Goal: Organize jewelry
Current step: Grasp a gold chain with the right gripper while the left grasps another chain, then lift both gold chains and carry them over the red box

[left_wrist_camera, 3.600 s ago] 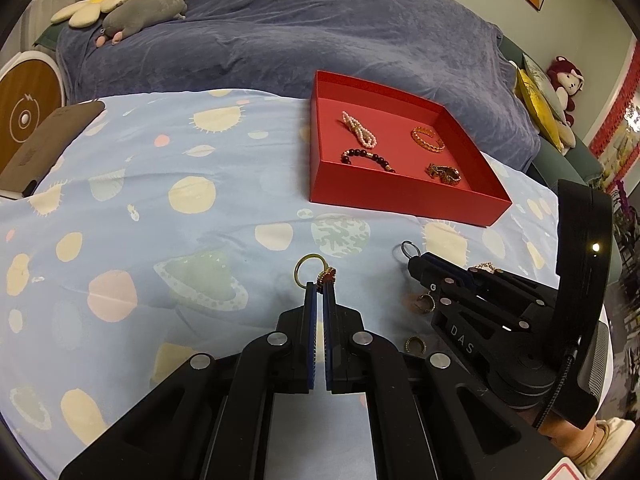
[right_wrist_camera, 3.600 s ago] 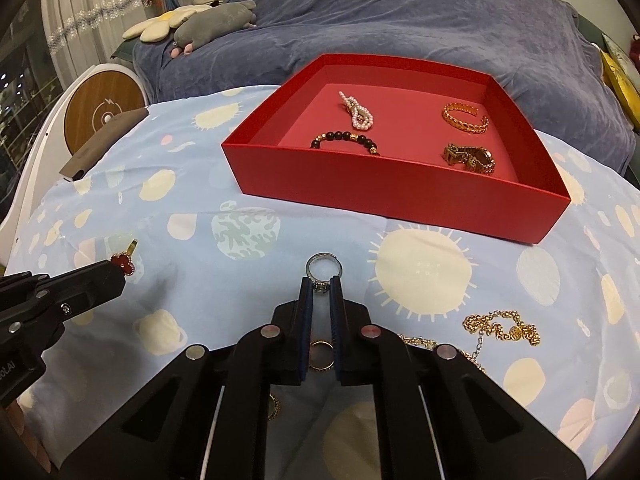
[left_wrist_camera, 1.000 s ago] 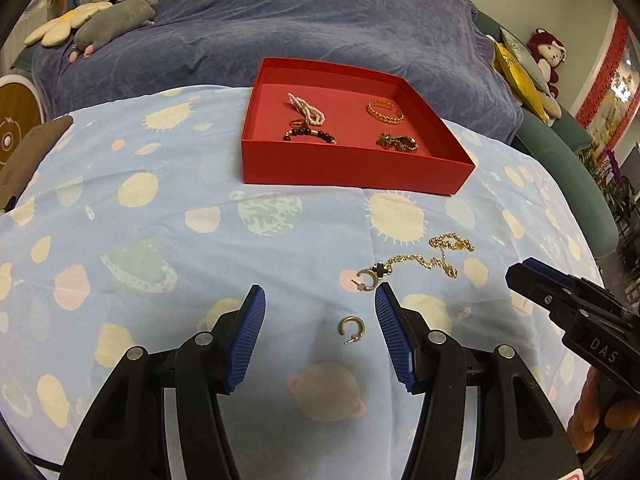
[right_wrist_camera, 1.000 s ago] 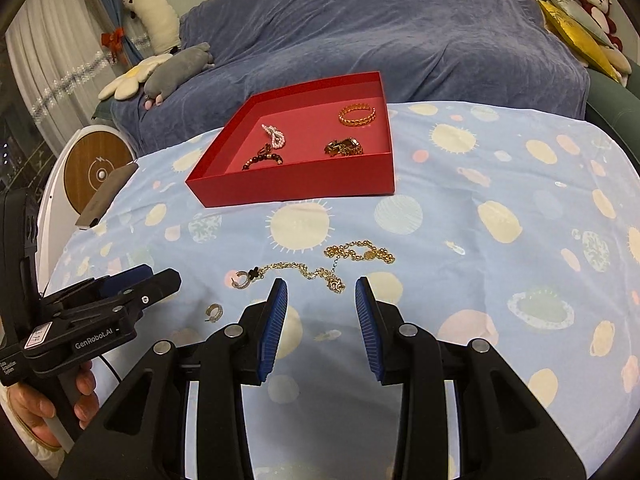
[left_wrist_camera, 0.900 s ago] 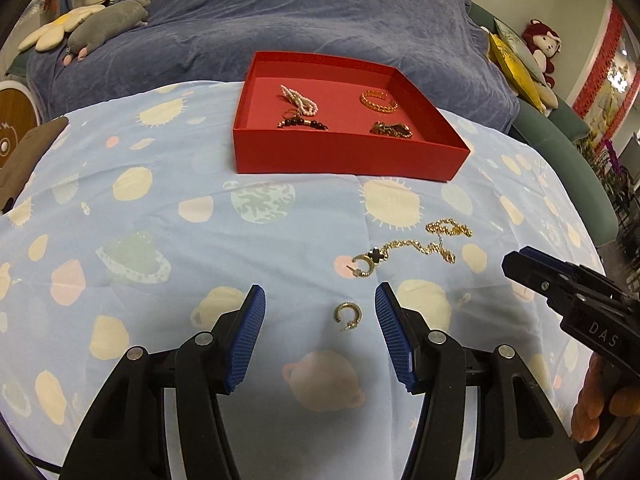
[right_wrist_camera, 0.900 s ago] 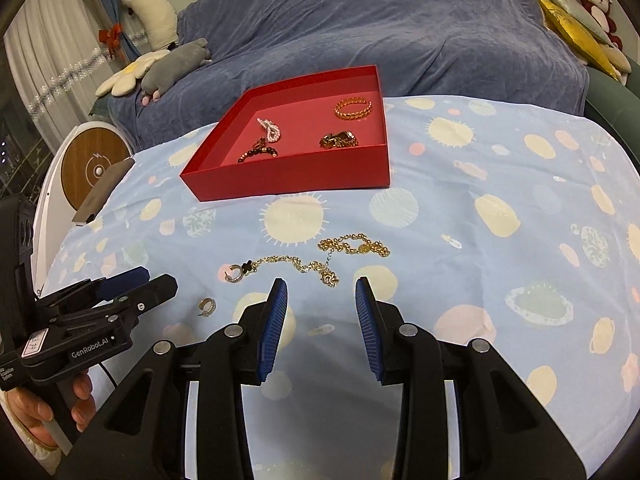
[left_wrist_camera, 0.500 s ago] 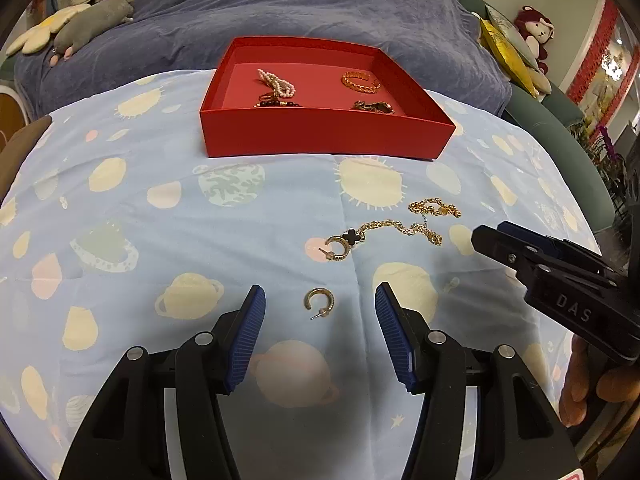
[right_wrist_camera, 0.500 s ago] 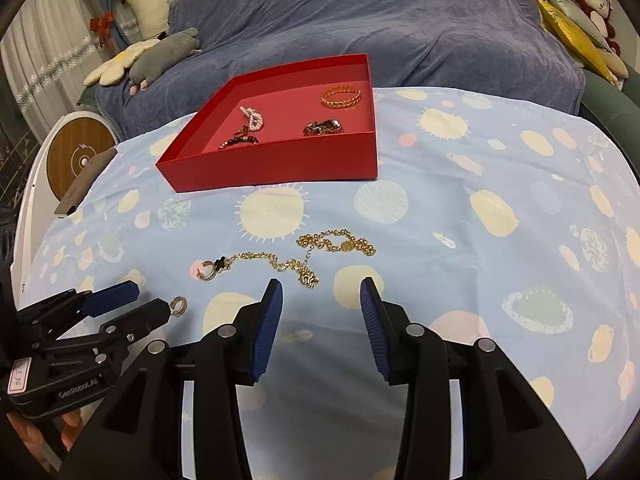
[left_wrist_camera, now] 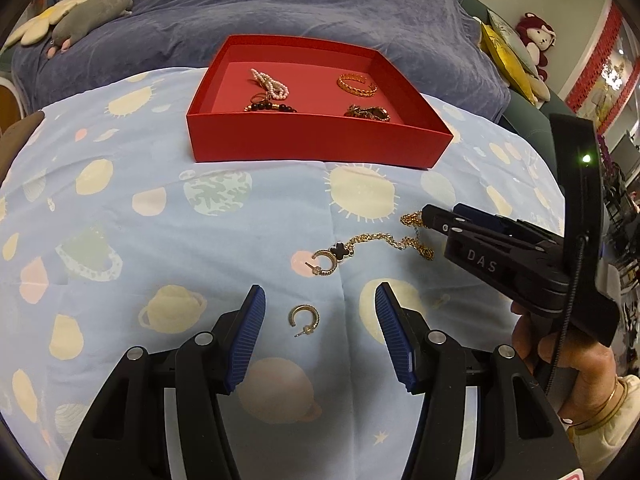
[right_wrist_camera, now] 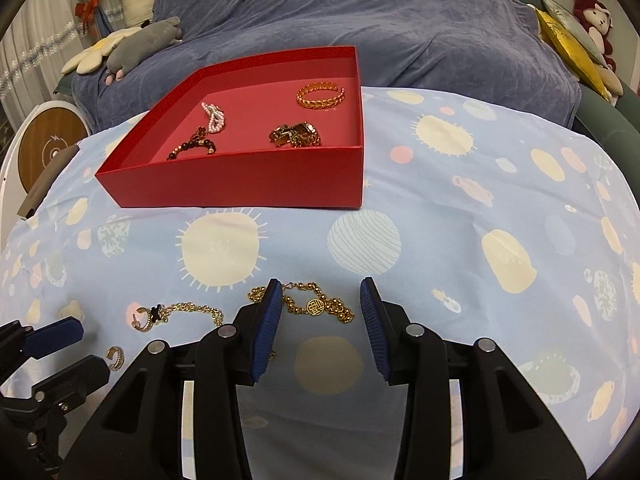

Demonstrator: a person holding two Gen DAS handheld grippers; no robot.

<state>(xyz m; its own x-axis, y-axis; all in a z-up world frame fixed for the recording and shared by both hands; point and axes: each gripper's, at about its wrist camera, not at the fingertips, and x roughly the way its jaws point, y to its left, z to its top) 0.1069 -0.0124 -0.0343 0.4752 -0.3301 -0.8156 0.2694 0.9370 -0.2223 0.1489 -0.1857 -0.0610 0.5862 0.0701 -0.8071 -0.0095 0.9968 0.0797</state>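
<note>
We hold the left gripper tilted down over the planet-print cloth of the counter, its blue pads standing wide apart and gripping nothing. A small gold hoop earring lies on the cloth between the pads, nearer the left one and clear of both; we judge the wide stance is meant to straddle it before closing. Just ahead of the fingertips lies a second hoop earring, touching the black clover charm at one end of a gold chain necklace, which trails away to the right.

The right gripper is likewise empty, its pads moderately apart. The coin-pendant stretch of the necklace lies between and just ahead of them; the left pad covers part of the chain, and we cannot tell whether it touches.

Well ahead of both grippers sits the red tray, the likely destination. It already holds a pearl strand, a dark bead bracelet, a gold cuff bangle and a gold watch.

The left wrist view alone shows the earring centred between its own pads and the hand, with bangles at the wrist, gripping the right tool. The right wrist view alone shows the pendant, the tray contents more plainly, and the left gripper from the side, its fingertips flanking the near earring.
</note>
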